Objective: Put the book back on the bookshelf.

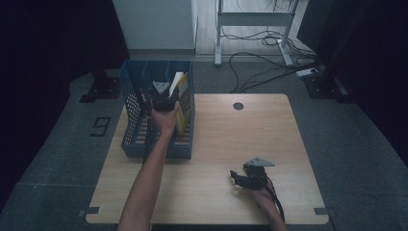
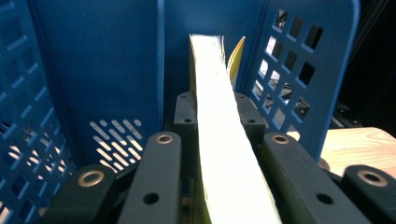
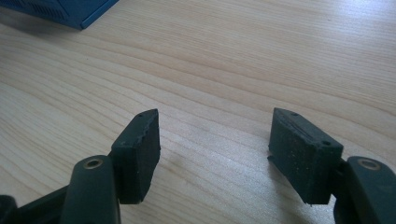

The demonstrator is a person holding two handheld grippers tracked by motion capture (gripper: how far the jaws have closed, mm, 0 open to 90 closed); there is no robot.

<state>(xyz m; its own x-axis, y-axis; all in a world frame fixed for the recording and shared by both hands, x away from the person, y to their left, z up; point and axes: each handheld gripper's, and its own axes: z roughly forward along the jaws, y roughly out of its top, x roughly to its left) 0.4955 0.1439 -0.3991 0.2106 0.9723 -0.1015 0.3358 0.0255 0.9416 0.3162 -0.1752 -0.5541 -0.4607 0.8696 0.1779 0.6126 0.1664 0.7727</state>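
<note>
A blue slotted file rack (image 1: 129, 126) stands at the table's far left corner. In its right compartment a yellow-covered book (image 1: 183, 102) stands on edge, leaning a little. My left gripper (image 1: 167, 99) reaches into the rack from the near side and is shut on that book. In the left gripper view the book's white page edge (image 2: 219, 140) runs up between the two black jaws of my left gripper (image 2: 215, 109), with the rack's walls (image 2: 93, 70) on both sides. My right gripper (image 1: 235, 176) rests low over the table's near right part, open, with only bare wood between its pads (image 3: 140, 144).
The wooden table (image 1: 226, 139) has a round cable hole (image 1: 238, 106) near its far edge. The rack's corner (image 3: 70, 9) lies to the upper left in the right gripper view. Behind the table stand a white desk frame (image 1: 219, 33) and floor cables (image 1: 260, 67).
</note>
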